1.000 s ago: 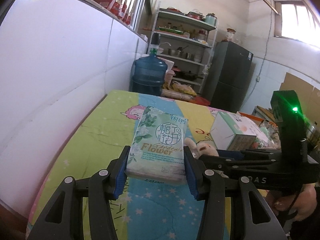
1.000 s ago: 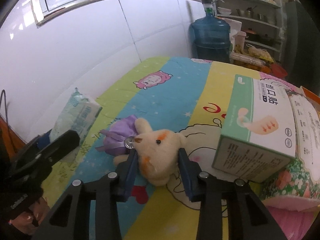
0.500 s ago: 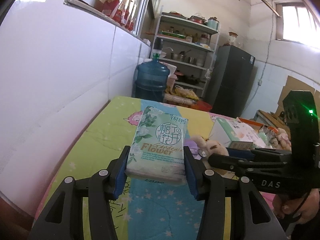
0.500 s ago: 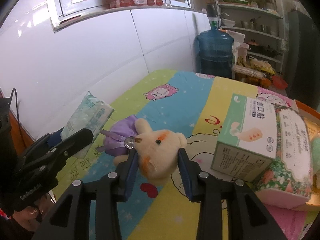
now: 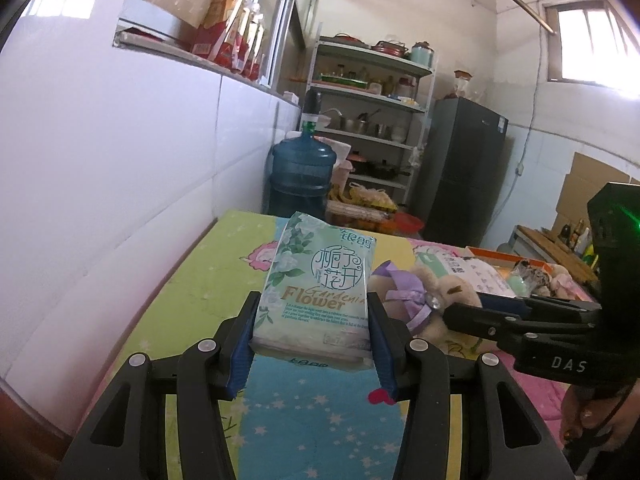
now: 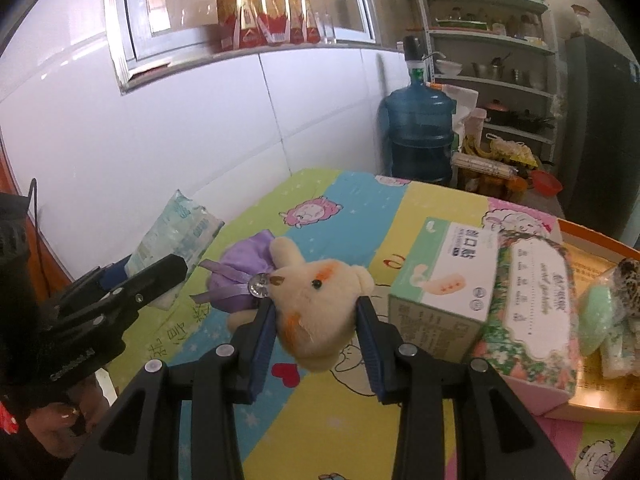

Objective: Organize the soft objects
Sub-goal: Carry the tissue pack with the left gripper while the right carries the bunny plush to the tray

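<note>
- Currently the left tongs (image 5: pixel 312 332) are gripping a soft pack of tissues (image 5: pixel 320 294) by its two long sides, and the pack is hanging clear above the tabletop (image 5: pixel 192 300) with its cartoon-print cloth.
- Meanwhile the right tongs (image 6: pixel 316 330) are clenching a cream plush bear (image 6: pixel 316 300) by the head; its purple dress (image 6: pixel 240 276) is trailing toward the left tongs, and the toy is also being held off the cloth.
- Judging by this, both pick-ups are done and the carrying is under way; neither soft thing is set down yet.
- An orange tray (image 6: pixel 592 240) at the right edge of the tabletop is already holding a floral tissue pack (image 6: pixel 532 304), a green-and-white carton (image 6: pixel 444 280) leaning against it, and a few small soft items, so part of the sorting is looking finished.
- Left to do, I am guessing: bringing the tissues and the bear over to that tray and releasing them there.
</note>
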`<state>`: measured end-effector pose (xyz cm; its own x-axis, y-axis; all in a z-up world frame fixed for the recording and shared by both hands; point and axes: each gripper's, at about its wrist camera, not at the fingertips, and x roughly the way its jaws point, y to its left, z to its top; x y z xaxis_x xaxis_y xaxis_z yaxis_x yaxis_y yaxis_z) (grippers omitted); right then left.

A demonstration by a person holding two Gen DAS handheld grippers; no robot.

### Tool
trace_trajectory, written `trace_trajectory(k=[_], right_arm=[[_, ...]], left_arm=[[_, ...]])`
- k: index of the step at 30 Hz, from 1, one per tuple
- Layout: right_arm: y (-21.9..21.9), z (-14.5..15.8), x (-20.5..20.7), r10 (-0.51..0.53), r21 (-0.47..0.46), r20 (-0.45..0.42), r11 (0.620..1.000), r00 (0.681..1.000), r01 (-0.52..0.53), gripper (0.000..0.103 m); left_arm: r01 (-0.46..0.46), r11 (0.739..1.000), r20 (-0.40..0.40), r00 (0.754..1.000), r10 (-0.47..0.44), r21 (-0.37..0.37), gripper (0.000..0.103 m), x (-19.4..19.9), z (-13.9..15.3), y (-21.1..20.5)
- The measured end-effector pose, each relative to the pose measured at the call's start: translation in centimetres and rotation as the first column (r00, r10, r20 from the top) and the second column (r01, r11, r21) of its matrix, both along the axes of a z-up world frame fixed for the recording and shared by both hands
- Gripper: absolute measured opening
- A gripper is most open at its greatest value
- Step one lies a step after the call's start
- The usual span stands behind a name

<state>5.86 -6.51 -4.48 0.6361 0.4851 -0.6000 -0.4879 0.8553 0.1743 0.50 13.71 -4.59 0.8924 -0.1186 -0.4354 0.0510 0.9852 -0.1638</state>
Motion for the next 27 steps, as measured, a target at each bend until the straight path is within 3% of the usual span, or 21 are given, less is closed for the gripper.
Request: trace_trajectory(k=[27], right_arm=[[-10.8, 2.6, -1.8, -0.188, 0.108, 0.077, 0.978, 0.979, 0.179, 0.040]], left_arm=[[0.110, 0.994, 0.034, 0.993, -0.110, -0.005, 0.052, 1.9, 2.2, -8.1]])
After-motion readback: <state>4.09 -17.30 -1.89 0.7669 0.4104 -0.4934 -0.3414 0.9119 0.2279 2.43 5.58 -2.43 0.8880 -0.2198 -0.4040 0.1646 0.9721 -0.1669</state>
